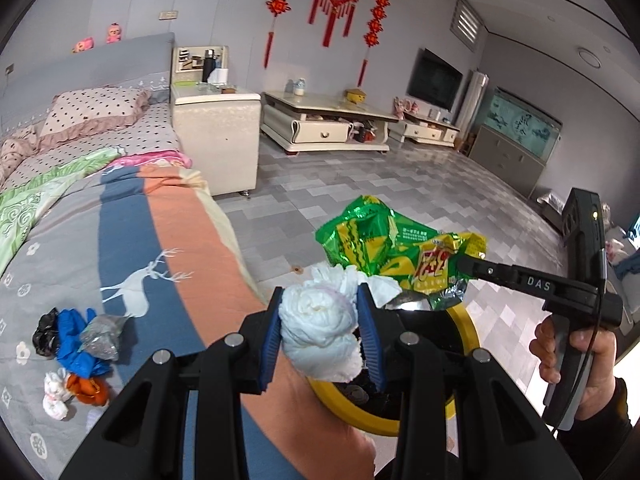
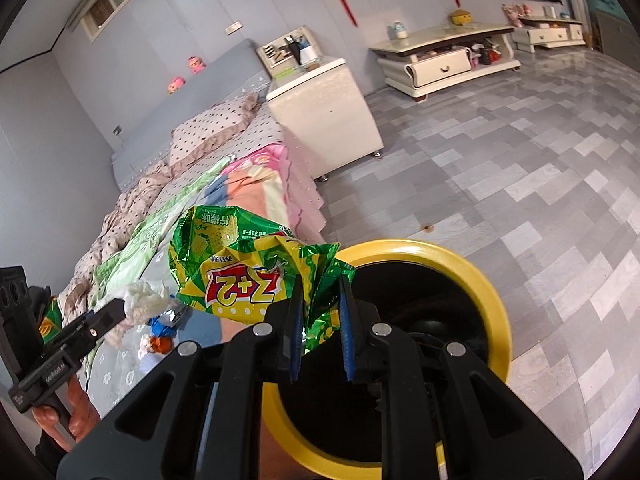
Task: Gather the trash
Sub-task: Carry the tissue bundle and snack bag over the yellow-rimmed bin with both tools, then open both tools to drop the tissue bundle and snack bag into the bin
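Observation:
My left gripper point(image 1: 320, 304) is shut on a crumpled white tissue wad point(image 1: 316, 320), which it holds above the yellow-rimmed bin point(image 1: 468, 320) beside the bed. My right gripper point(image 2: 320, 304) is shut on a green and yellow snack wrapper point(image 2: 240, 268), pinching its right end just over the near rim of the bin point(image 2: 472, 272). The left wrist view shows the wrapper point(image 1: 384, 248) hanging from the right gripper's fingers point(image 1: 480, 268), with a hand on the handle. In the right wrist view the tissue wad point(image 2: 144, 300) sits at the left gripper's tip, off to the left.
More trash lies on the bedspread point(image 1: 152, 240): a blue glove point(image 1: 76, 340), a black scrap point(image 1: 46, 332), a grey foil bag point(image 1: 102, 336), an orange piece point(image 1: 88, 390) and a white wad point(image 1: 56, 394). A white nightstand point(image 1: 216, 136) and a TV cabinet point(image 1: 324, 124) stand on the tiled floor.

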`<state>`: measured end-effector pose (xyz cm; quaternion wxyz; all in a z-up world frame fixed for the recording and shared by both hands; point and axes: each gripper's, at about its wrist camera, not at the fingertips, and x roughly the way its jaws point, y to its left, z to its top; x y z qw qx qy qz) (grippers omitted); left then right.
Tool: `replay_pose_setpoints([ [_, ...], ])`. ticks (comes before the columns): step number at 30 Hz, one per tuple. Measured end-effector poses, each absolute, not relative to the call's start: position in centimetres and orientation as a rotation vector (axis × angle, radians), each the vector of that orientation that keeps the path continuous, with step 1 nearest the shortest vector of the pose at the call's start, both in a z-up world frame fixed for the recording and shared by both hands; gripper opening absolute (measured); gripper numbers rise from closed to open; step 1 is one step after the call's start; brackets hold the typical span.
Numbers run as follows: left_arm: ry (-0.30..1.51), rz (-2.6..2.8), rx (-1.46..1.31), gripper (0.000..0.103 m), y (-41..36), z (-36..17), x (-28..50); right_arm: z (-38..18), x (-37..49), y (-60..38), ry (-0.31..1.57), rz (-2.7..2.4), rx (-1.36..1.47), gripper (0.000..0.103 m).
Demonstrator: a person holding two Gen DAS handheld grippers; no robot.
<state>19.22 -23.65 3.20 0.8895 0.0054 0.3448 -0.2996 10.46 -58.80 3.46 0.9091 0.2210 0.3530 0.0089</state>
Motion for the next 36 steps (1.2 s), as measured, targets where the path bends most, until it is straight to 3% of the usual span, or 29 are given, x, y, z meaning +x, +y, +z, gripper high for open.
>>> replay_pose_setpoints([
  [31, 0.840, -0.647, 0.106, 0.034, -32.2, -4.5, 20.2, -2.9, 12.5, -62.8, 0.815, -0.130, 0.487, 0.016],
  [36, 0.855, -0.654, 0.092, 0.035, -32.3, -4.6, 20.0, -2.6, 12.6, -62.9, 0.811, -0.135, 0.490, 0.023],
])
